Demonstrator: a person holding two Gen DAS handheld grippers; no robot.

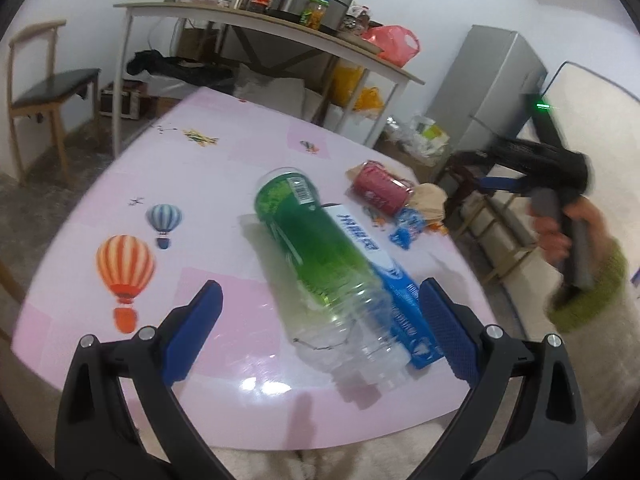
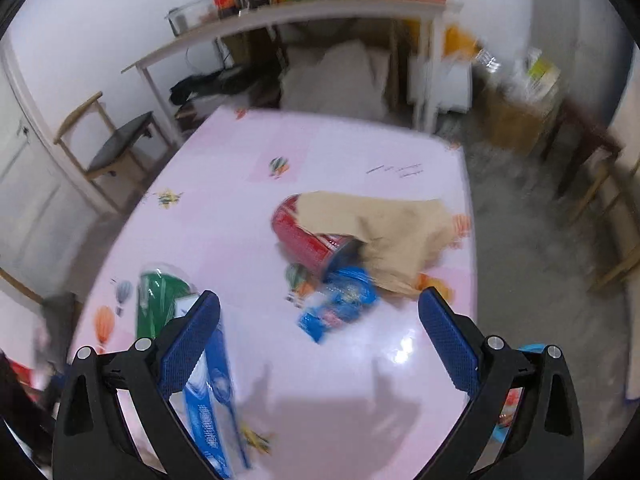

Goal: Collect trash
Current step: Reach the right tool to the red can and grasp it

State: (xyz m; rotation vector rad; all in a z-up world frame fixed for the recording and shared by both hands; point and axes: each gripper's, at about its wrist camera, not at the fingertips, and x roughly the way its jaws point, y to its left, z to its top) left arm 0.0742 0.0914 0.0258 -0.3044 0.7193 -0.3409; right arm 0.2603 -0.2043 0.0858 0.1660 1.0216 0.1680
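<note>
A clear plastic bottle with a green label (image 1: 316, 256) lies on the pink table (image 1: 208, 176), partly over a flat blue box (image 1: 400, 304). My left gripper (image 1: 320, 320) is open, with the bottle's neck end between its fingers, untouched. A red can (image 1: 380, 192), tan crumpled paper (image 1: 430, 200) and a blue wrapper (image 1: 408, 226) lie farther right. My right gripper (image 2: 320, 328) is open and empty above the table, with the blue wrapper (image 2: 340, 304), red can (image 2: 312, 240) and tan paper (image 2: 384, 232) ahead of it. The bottle (image 2: 160, 300) and box (image 2: 208, 408) show at its left.
A shelf table (image 1: 280, 36) with jars and a cooker stands behind, with bags and boxes beneath. A wooden chair (image 1: 44, 92) stands at the left. A grey fridge (image 1: 492, 92) is at the right. The other hand-held gripper (image 1: 552, 176) shows at the right edge.
</note>
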